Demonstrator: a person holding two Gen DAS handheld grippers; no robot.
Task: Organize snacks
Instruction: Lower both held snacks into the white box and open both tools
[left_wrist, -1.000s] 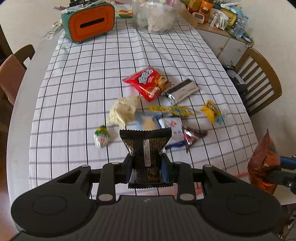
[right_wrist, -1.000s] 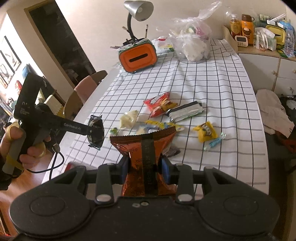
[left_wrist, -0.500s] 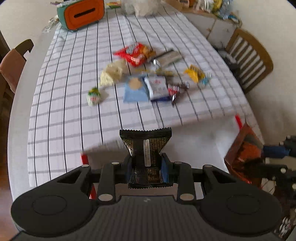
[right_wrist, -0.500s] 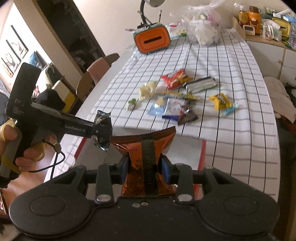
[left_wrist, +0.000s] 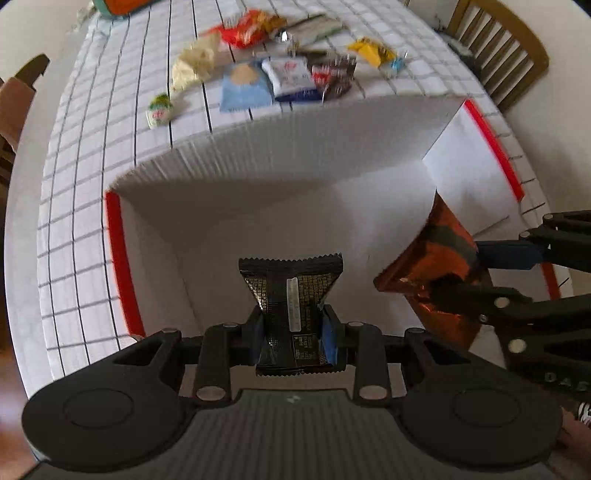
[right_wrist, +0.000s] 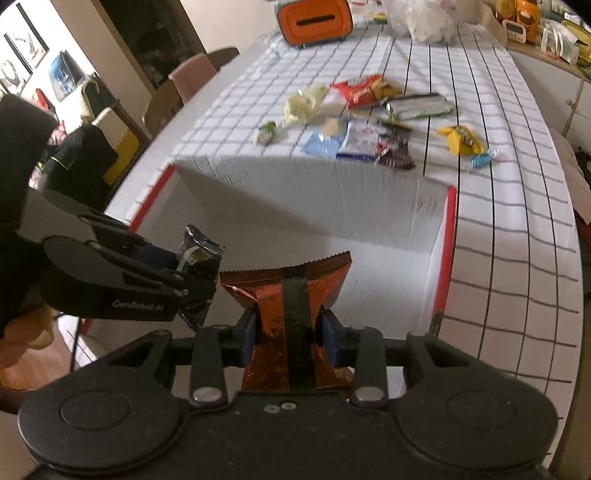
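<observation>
A home dining room: wooden slat-back chairs (left_wrist: 498, 48) flank a long table under a white black-grid tablecloth (right_wrist: 498, 221), with framed pictures (right_wrist: 22, 48) on the wall beyond it.

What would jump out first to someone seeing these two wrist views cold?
Both grippers hang over an open white box with red edges at the near end of the checked tablecloth: the left gripper is shut on a black snack packet, the right gripper on an orange foil packet. Beyond the box's far wall, a loose cluster of snacks lies on the cloth.
</observation>
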